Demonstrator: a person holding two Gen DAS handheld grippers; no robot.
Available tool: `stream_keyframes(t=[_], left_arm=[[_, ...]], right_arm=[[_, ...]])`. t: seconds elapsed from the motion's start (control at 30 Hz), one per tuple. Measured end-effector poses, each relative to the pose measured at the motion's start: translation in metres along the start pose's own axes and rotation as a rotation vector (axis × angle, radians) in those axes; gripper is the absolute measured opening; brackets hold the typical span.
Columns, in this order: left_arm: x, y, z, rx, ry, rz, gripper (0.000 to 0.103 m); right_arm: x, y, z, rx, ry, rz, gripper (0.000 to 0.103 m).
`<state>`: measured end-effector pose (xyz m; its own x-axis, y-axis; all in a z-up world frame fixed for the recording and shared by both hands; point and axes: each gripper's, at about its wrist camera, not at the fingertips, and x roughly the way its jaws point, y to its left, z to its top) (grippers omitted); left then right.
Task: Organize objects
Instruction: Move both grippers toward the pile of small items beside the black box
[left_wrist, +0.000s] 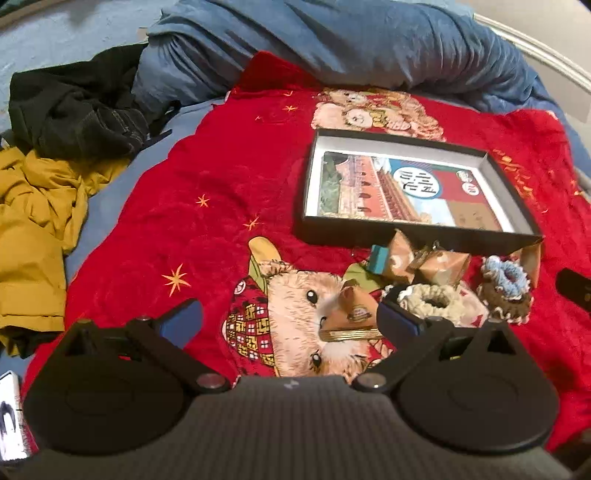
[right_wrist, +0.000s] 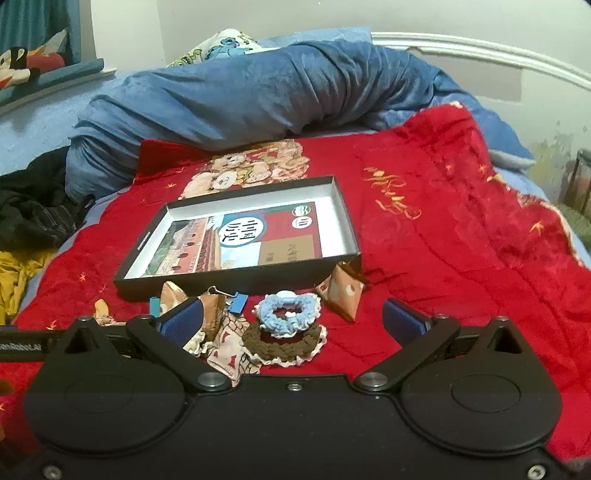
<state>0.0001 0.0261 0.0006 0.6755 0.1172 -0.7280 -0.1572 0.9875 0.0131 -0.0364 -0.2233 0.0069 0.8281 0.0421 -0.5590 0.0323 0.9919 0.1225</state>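
- My left gripper (left_wrist: 290, 323) has its jaws spread wide, nothing clamped; blue pads (left_wrist: 183, 321) bare
- Between those jaws, close to the right finger, lies a small brown paper packet (left_wrist: 351, 312) resting on a gold hair clip (left_wrist: 351, 335), both on the red blanket (left_wrist: 221, 177)
- My right gripper (right_wrist: 293, 321) is likewise fully spread and empty
- Between its fingers I see a blue crocheted scrunchie (right_wrist: 286, 314) lying on top of a brown crocheted scrunchie (right_wrist: 288, 341); a cream scrunchie (left_wrist: 430, 301) sits just beside them on the left
- A blue binder clip (right_wrist: 236, 302) and more brown paper packets (left_wrist: 443, 266) are scattered just in front of the box; one packet (right_wrist: 341, 293) stands near the box's right front corner
- A teal binder clip (left_wrist: 378, 258) lies at the left end of that cluster
- Beyond the clutter sits the open shallow black box (right_wrist: 147, 240), white inside, with a printed card (right_wrist: 236, 240) flat on its floor and none of the small items in it
- Further out: rumpled blue duvet (right_wrist: 240, 96) behind the box, black garment (left_wrist: 74, 110) and mustard garment (left_wrist: 33, 229) off to the left, white bed rail (right_wrist: 480, 51) at the back
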Motion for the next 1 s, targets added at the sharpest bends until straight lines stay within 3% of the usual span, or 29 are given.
stream_keyframes(t=[0.17, 0.3, 0.4, 0.53, 0.77, 1.0], left_arm=[[-0.002, -0.002, 0.001, -0.005, 0.002, -0.081, 0.103], [-0.001, -0.006, 0.000, 0.007, 0.001, -0.071, 0.103], [-0.003, -0.003, 0.000, -0.015, -0.010, -0.113, 0.103], [0.003, -0.002, -0.001, -0.052, 0.033, -0.129, 0.103], [0.003, -0.002, -0.003, -0.059, 0.027, -0.136, 0.103], [0.002, -0.003, -0.003, -0.042, 0.021, -0.079, 0.103]], right_arm=[[-0.005, 0.002, 0.000, 0.005, -0.039, 0.022, 0.103], [-0.004, -0.004, 0.000, 0.044, -0.032, 0.027, 0.103], [-0.004, -0.008, 0.000, 0.072, -0.024, 0.053, 0.103], [-0.001, -0.009, 0.000, 0.079, -0.001, 0.066, 0.103], [0.001, -0.007, -0.001, 0.078, 0.002, 0.060, 0.103], [0.002, -0.009, -0.003, 0.098, 0.001, 0.052, 0.103]])
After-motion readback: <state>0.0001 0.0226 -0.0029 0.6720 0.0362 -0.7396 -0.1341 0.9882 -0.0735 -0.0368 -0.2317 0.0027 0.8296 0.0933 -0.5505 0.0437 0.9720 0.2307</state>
